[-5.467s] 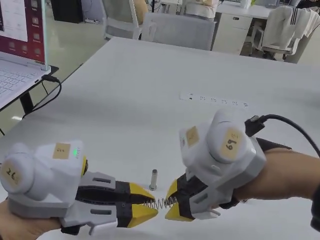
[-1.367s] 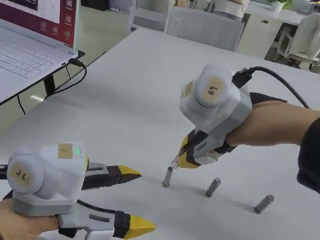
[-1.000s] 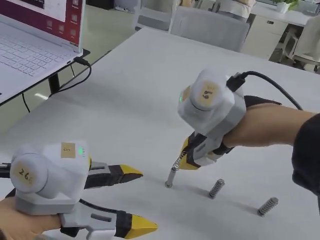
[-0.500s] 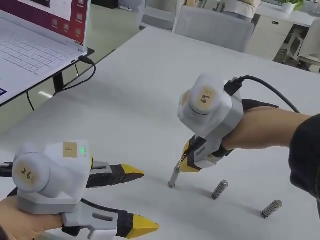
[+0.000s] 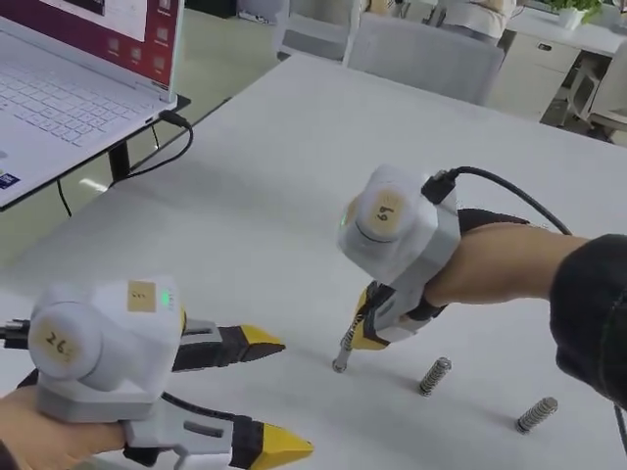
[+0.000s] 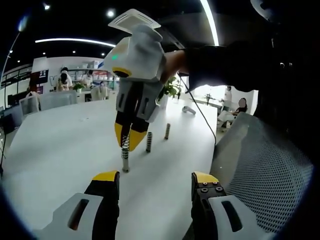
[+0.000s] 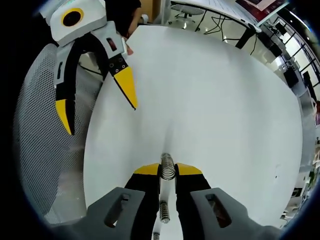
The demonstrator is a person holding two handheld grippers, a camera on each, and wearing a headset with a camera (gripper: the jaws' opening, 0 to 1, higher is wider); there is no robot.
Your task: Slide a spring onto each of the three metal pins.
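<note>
In the head view my right gripper [image 5: 367, 331] is shut on a small spring [image 5: 355, 325], tilted down over a bare metal pin [image 5: 340, 359] that stands on the white table [image 5: 294, 196]. The left gripper view shows the spring [image 6: 125, 143] with its lower end at the top of the pin [image 6: 125, 162]. To the right, two pins [image 5: 434, 375] [image 5: 536, 414] wear springs. My left gripper [image 5: 274, 397] stands open at the lower left, apart from the pin, with nothing between its jaws. From the right gripper view, the spring [image 7: 168, 166] sits between its own yellow tips.
An open laptop [image 5: 69, 88] sits on a stand at the far left, with a black cable [image 5: 162, 157] hanging by the table's edge. A black cable [image 5: 500, 186] runs from my right gripper. Office chairs [image 5: 421, 59] stand beyond the table's far end.
Earlier both grippers held the spring; now only the right one does and the left is open. Over the last second the right gripper has come down with the spring onto the pin.
</note>
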